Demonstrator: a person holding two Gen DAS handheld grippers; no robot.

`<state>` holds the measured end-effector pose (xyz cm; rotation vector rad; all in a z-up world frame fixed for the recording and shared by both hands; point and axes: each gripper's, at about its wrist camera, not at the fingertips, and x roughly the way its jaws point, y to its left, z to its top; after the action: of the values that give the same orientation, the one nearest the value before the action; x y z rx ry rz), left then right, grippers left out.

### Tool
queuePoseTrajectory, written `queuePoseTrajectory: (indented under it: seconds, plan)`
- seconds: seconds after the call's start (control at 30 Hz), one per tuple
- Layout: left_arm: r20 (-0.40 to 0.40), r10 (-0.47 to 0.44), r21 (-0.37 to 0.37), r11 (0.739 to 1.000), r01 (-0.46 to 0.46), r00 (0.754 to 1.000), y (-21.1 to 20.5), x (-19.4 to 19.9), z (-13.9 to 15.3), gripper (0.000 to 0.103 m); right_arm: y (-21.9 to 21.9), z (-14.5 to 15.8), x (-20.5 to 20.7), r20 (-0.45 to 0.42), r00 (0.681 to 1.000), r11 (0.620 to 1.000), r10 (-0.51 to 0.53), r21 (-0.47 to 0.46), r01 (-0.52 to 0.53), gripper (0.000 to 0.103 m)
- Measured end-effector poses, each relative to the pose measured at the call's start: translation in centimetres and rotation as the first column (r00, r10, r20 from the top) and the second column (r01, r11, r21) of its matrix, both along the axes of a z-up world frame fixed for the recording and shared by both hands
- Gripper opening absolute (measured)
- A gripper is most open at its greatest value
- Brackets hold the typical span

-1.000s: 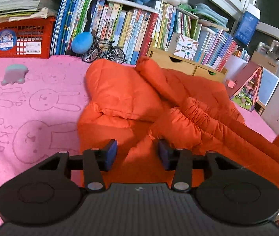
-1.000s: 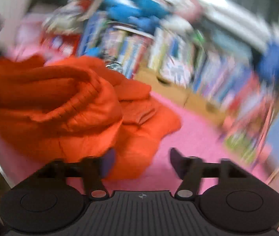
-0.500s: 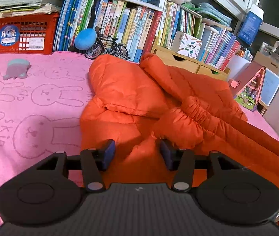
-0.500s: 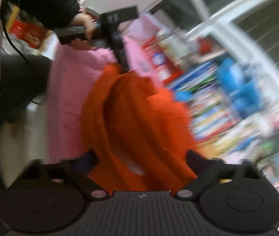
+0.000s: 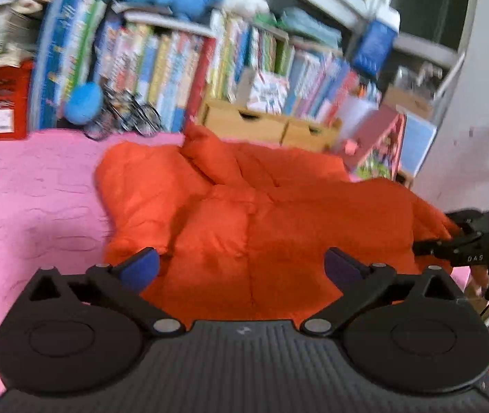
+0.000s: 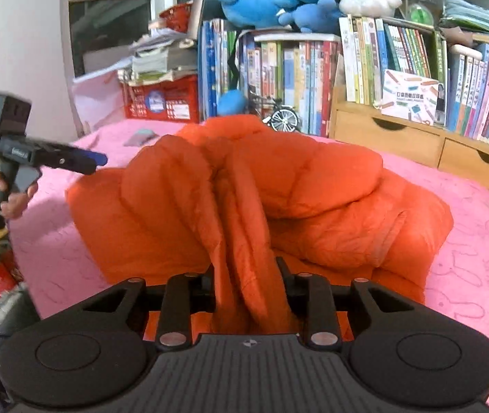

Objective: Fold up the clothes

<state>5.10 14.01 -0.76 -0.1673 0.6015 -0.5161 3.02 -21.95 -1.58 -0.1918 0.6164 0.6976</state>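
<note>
Pink bunny-print bedding [image 6: 468,275] ran back to crowded bookshelves [image 6: 313,65] topped with plush toys. On it lay the orange puffer jacket [image 5: 244,220]. Left gripper [image 5: 241,265] was opening wide over it; right gripper [image 6: 247,285] was closing on a bunched fold.

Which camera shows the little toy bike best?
The right wrist view. There the toy bike is sharp, its wheel peeking out behind the orange jacket by the books. In the left wrist view the bike is whole but smeared by blur.
</note>
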Motion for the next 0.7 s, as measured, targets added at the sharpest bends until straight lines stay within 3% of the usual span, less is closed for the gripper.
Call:
queuePoseTrajectory:
  seconds: [0.17,0.3,0.33,0.37,0.4,0.43,0.47,0.6,0.7]
  plan:
    - [-0.108,-0.018,-0.001,1.000,0.018,0.994,-1.6,3.7,-2.1,0.103,1.1,-1.3,-1.0,0.041,0.996,0.996,0.076,-0.046,-0.074,0.032]
    - [-0.133,-0.016,-0.107,0.994,0.001,0.991,-1.0,4.0,-3.3,0.098,0.4,-0.6,-2.4,0.085,0.989,0.993,0.118,-0.023,-0.117,0.033]
    - [-0.125,0.002,-0.112,0.994,-0.016,0.992,-0.9,3.8,-3.5,0.081,0.0,-0.4,-2.8,0.095,0.989,0.994,0.113,-0.011,-0.113,0.039]
    - [-0.114,0.040,-0.073,0.996,-0.049,0.993,-1.1,3.5,-3.5,0.058,-0.5,-0.1,-2.9,0.105,0.990,0.996,0.092,0.004,-0.093,0.044]
    - [-0.103,0.073,-0.040,0.996,-0.077,0.992,-1.2,3.2,-3.5,0.049,-1.3,0.2,-3.1,0.126,0.991,0.998,0.051,0.026,-0.055,0.058]
    - [-0.097,0.090,-0.024,0.995,-0.093,0.991,-1.2,3.0,-3.6,0.045,-2.1,0.6,-3.4,0.146,0.989,0.999,0.008,0.050,-0.016,0.067]
    - [-0.092,0.104,-0.016,0.994,-0.106,0.990,-1.1,2.7,-3.6,0.042,-2.8,0.9,-3.4,0.155,0.988,0.997,-0.020,0.072,0.009,0.069]
    - [-0.098,0.120,-0.048,0.991,-0.125,0.988,0.0,1.5,-3.6,0.037,-7.2,1.4,-4.0,0.139,0.988,0.979,-0.071,0.200,0.043,0.093]
    - [-0.098,0.127,-0.073,0.988,-0.135,0.987,0.5,1.0,-3.6,0.037,-9.6,1.0,-4.3,0.118,0.988,0.976,-0.095,0.206,0.069,0.099]
